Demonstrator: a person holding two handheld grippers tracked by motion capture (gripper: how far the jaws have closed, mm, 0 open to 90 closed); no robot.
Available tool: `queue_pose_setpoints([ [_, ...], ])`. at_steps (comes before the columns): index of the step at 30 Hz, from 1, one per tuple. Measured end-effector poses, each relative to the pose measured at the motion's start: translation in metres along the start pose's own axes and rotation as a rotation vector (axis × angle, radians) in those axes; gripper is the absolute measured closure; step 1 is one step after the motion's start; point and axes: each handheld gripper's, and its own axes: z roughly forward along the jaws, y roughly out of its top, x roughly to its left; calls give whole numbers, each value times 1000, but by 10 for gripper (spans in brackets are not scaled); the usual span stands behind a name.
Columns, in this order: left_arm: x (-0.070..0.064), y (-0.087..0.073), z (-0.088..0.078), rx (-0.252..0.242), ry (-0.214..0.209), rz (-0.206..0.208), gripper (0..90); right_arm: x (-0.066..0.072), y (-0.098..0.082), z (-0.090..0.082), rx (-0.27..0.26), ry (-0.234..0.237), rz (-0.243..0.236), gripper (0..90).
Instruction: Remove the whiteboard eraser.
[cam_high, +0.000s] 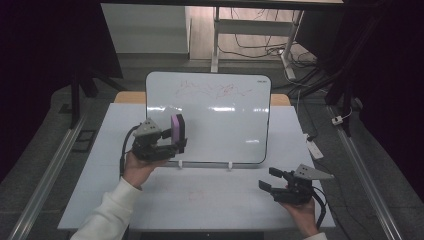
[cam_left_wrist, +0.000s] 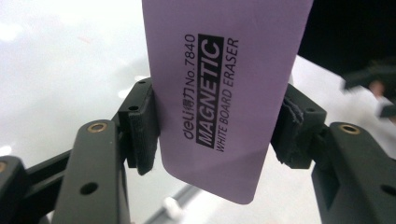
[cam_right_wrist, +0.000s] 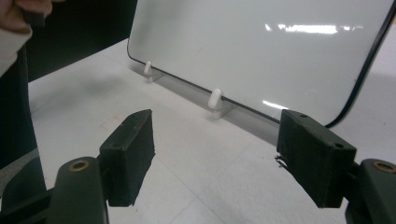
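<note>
A purple magnetic whiteboard eraser (cam_left_wrist: 219, 88) stands upright between the pads of my left gripper (cam_left_wrist: 217, 128), which is shut on it. From above, the eraser (cam_high: 177, 129) is held in front of the left part of the whiteboard (cam_high: 215, 115), with the left gripper (cam_high: 172, 142) just below it. The whiteboard leans back on small white feet and carries faint red scribbles near its top. My right gripper (cam_high: 270, 179) hovers low over the table at the front right, below the board's right corner. In the right gripper view its jaws (cam_right_wrist: 215, 158) are open with nothing between them.
The white table (cam_high: 200, 195) has faint red marks in front of the board. The board's white feet (cam_right_wrist: 215, 100) stick out toward the right gripper. Behind the table are a desk frame with cables (cam_high: 260, 45) and dark curtains at both sides.
</note>
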Motion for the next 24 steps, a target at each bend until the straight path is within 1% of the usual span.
queue_pose_setpoints([
  [3, 9, 11, -3, -17, 20, -20, 403, -2, -3, -2, 6, 2, 0, 268],
  [6, 18, 18, -6, -34, 24, -36, 403, -5, -4, -4, 6, -8, -3, 267],
  [7, 20, 20, -7, -38, 26, -42, 403, -5, -4, -6, 2, -17, -11, 265],
  [10, 23, 24, -8, -47, 25, -44, 403, -6, -4, -9, -7, -25, -17, 265],
  [14, 25, 32, -7, -45, 36, -42, 402, -8, -5, -13, -10, -57, -10, 267],
  [16, 27, 39, -6, -44, 43, -41, 403, -9, -5, -13, -7, -64, -14, 267],
  [18, 31, 48, -3, -41, 46, -45, 403, -8, -5, -10, 13, -84, -38, 267],
  [19, 33, 53, -1, -40, 55, -44, 403, -8, -5, -10, 13, -84, -38, 267],
  [20, 34, 59, 1, -37, 65, -42, 403, -7, -5, -7, 25, -86, -51, 268],
  [21, 36, 64, 2, -38, 72, -42, 403, -7, -5, -7, 25, -86, -51, 268],
  [23, 38, 73, 4, -40, 93, -33, 403, -6, -5, -6, 40, -88, -70, 269],
  [24, 39, 77, 5, -40, 101, -34, 403, -6, -5, -6, 40, -88, -70, 269],
])
